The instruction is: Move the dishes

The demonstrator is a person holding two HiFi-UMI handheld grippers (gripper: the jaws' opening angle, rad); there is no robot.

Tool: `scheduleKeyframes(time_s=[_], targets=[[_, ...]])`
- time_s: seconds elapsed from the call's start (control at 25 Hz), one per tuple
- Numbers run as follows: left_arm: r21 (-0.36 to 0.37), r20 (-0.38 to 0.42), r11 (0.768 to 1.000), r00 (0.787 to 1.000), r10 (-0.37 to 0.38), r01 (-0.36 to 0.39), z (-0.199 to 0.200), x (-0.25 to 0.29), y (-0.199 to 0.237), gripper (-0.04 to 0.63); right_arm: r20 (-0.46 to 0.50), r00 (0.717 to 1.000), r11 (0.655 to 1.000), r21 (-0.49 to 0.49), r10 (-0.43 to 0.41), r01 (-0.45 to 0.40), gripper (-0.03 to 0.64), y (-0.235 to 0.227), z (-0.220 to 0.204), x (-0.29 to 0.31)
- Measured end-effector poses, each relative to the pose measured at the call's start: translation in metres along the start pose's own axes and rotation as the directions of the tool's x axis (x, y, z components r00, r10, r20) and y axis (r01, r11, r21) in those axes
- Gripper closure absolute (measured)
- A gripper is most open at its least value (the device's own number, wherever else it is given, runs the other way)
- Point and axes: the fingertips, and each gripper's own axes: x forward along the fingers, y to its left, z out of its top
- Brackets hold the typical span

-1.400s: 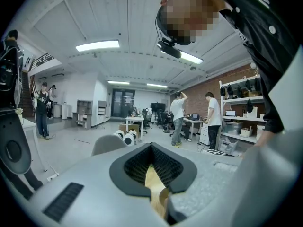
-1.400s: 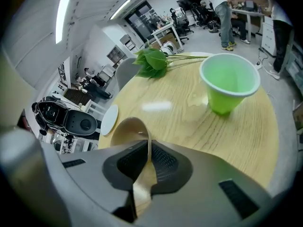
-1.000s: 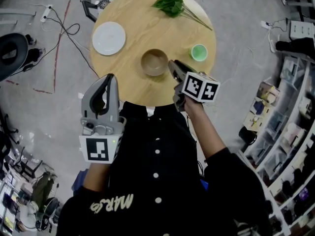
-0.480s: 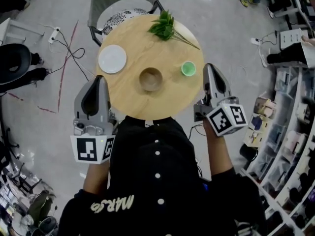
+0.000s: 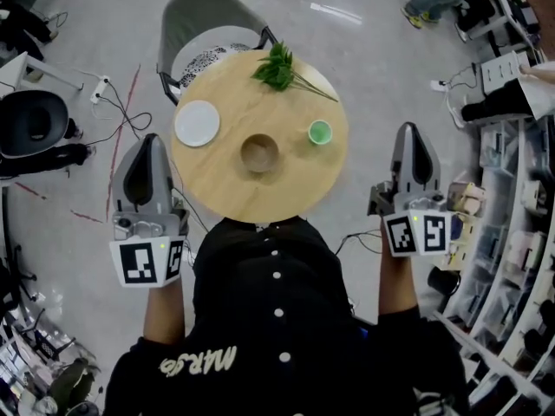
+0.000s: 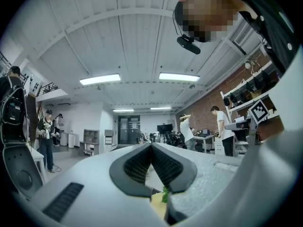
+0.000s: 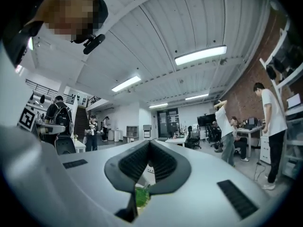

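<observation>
Head view: round wooden table (image 5: 290, 185) seen from above; all places below are given from it.
Plate (image 5: 197, 123): white, on the table's left part, close to the rim.
Bowl (image 5: 259, 153): tan, upright, at the table's middle, between plate and cup, touching neither.
Cup (image 5: 320, 132): small, green, on the table's right part, apart from the bowl.
Sprig (image 5: 277, 66): green leaves at the table's far edge; thin stems run right along the rim, beyond the cup.
Chair (image 5: 208, 16): grey, beyond the table's far-left edge; its patterned seat sits partly under the top.
Left gripper (image 5: 149, 141): off the table's left rim, over the floor, on the plate's side; the left gripper view shows its jaws closed tip to tip with nothing held.
Right gripper (image 5: 411, 131): off the table's right rim, apart from the cup; jaws pressed together, empty.
Shirt (image 5: 277, 319): dark, white-buttoned, on the person at the table's near edge, covering that rim.
Cables (image 5: 130, 102): on the floor left of the table, running from a power strip (image 5: 98, 87).
Black seat (image 5: 30, 124): farther left of the table.
Shelves (image 5: 512, 232): right of the table, beyond the right gripper.
Gripper views: both look level across a room with ceiling lights and standing people; a bit of green shows under the closed jaws.
</observation>
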Motion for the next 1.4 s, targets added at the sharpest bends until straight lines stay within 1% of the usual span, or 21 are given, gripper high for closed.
scheduleKeyframes(time_s=[0.12, 0.2, 0.4, 0.64, 1.08, 1.16, 1.32, 1.4], targets=[[0.02, 0.015, 1.0, 1.0, 0.005, -0.005, 0.011, -0.006, 0.0, 0.592, 0.031, 0.999, 0.998, -0.063, -0.013, 0.015, 0.621, -0.004, 0.007, -0.015], [0.036, 0.024, 0.999, 1.0, 0.015, -0.016, 0.018, -0.011, -0.001, 0.592, 0.046, 0.999, 0.996, -0.086, -0.027, 0.031, 0.621, -0.008, 0.009, -0.023], [0.07, 0.039, 0.997, 0.999, 0.03, -0.033, 0.023, -0.025, -0.004, 0.592, 0.054, 0.997, 0.995, -0.082, -0.053, 0.057, 0.621, -0.014, 0.009, -0.037], [0.067, 0.038, 0.997, 0.999, 0.034, -0.036, 0.022, -0.033, -0.008, 0.592, 0.056, 0.997, 0.995, -0.085, -0.046, 0.05, 0.621, -0.011, 0.014, -0.041], [0.076, 0.043, 0.996, 0.999, 0.033, -0.036, 0.022, -0.027, -0.007, 0.592, 0.042, 0.999, 0.996, -0.083, -0.03, 0.034, 0.621, -0.003, 0.008, -0.03], [0.079, 0.049, 0.996, 0.998, 0.028, -0.032, 0.025, -0.026, -0.008, 0.592, 0.045, 0.999, 0.996, -0.088, -0.029, 0.033, 0.621, -0.004, 0.008, -0.029], [0.078, 0.082, 0.997, 0.997, -0.007, 0.001, 0.03, -0.024, -0.011, 0.592, 0.038, 0.999, 0.996, -0.084, -0.021, 0.024, 0.621, -0.002, 0.003, -0.022], [0.074, 0.086, 0.997, 0.996, -0.005, -0.002, 0.028, -0.024, -0.008, 0.592, 0.034, 0.999, 0.996, -0.086, -0.015, 0.018, 0.621, 0.001, 0.0, -0.019]])
